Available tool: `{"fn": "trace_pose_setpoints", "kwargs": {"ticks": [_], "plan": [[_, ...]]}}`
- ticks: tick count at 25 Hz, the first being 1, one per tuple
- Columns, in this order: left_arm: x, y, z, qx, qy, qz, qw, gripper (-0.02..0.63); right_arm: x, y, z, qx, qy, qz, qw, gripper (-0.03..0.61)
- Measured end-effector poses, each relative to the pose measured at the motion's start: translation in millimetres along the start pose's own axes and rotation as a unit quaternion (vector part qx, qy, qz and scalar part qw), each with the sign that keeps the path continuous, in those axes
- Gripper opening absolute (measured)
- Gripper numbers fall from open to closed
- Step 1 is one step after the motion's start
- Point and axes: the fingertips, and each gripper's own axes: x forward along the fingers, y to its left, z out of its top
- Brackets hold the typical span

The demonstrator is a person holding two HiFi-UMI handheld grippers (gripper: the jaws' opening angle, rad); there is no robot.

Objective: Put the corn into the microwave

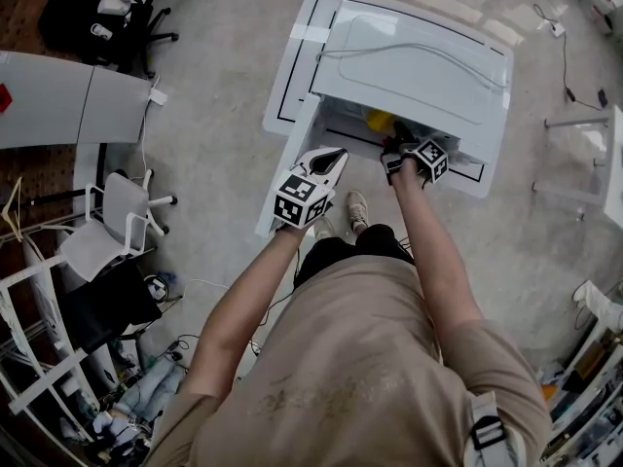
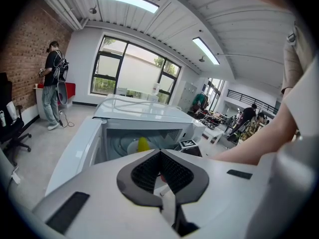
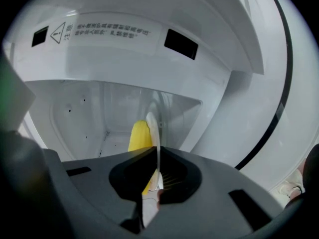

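Note:
The white microwave (image 1: pixel 414 52) stands with its door (image 1: pixel 289 154) swung open to the left. A yellow corn cob (image 3: pixel 139 135) lies on a white plate (image 3: pixel 155 133), seen edge-on, inside the microwave's cavity. My right gripper (image 3: pixel 157 152) is shut on the plate's near rim and reaches into the opening (image 1: pixel 407 154). From the head view the corn (image 1: pixel 378 121) shows just left of that gripper. My left gripper (image 1: pixel 329 161) hangs outside next to the open door, shut with nothing in it. In the left gripper view (image 2: pixel 160 154) it looks at the corn (image 2: pixel 143 144) in the cavity.
A black office chair (image 1: pixel 88 17), a grey desk (image 1: pixel 58 95) and a white chair (image 1: pixel 112 222) stand at the left. Cables run over the floor (image 1: pixel 565 56). A person (image 2: pixel 52 83) stands by the brick wall; more people are at the far right.

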Motion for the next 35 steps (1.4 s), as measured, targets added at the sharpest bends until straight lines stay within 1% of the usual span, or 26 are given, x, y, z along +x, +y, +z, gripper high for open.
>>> {"fn": "trace_pose_setpoints", "kwargs": {"ticks": [6, 12, 14, 16, 17, 21, 26, 28, 32, 34, 35], "plan": [[-2, -3, -3, 0.0, 0.002, -0.003, 1.0, 0.003, 2, -1, 1, -0.011, 0.005, -0.023, 1.0, 0.015], [-7, -5, -3, 0.001, 0.003, -0.006, 1.0, 0.002, 1, 1, 2, -0.058, 0.024, -0.079, 0.995, 0.019], [-7, -7, -3, 0.002, 0.003, -0.007, 1.0, 0.002, 0, 2, 1, -0.073, 0.03, -0.093, 0.993, 0.034], [-8, -9, -2, 0.003, 0.003, -0.01, 0.9999, 0.002, -2, 4, -1, -0.083, 0.035, -0.097, 0.991, 0.086], [-9, -10, -3, 0.004, 0.003, -0.01, 0.9999, 0.003, -3, 5, -4, -0.088, 0.038, -0.097, 0.991, 0.107], [-11, -11, -4, 0.004, 0.004, -0.011, 0.9999, 0.003, -4, 6, -11, -0.115, 0.052, -0.092, 0.988, 0.144], [-15, -12, -5, 0.009, 0.006, -0.011, 0.9999, 0.003, -7, 13, -21, -0.114, 0.074, -0.045, 0.99, 0.18], [-17, -13, -7, 0.009, 0.008, -0.01, 0.9999, 0.002, -10, 12, -24, -0.125, 0.082, -0.036, 0.988, 0.186], [-19, -13, -11, 0.01, 0.012, -0.009, 0.9998, 0.003, -15, 9, -25, -0.16, 0.084, -0.027, 0.983, 0.186], [-20, -15, -12, 0.011, 0.013, -0.009, 0.9998, 0.003, -17, 9, -27, -0.193, 0.09, -0.029, 0.977, 0.189], [-20, -16, -12, 0.012, 0.013, -0.01, 0.9998, 0.003, -19, 8, -29, -0.219, 0.093, -0.031, 0.971, 0.192]]}}
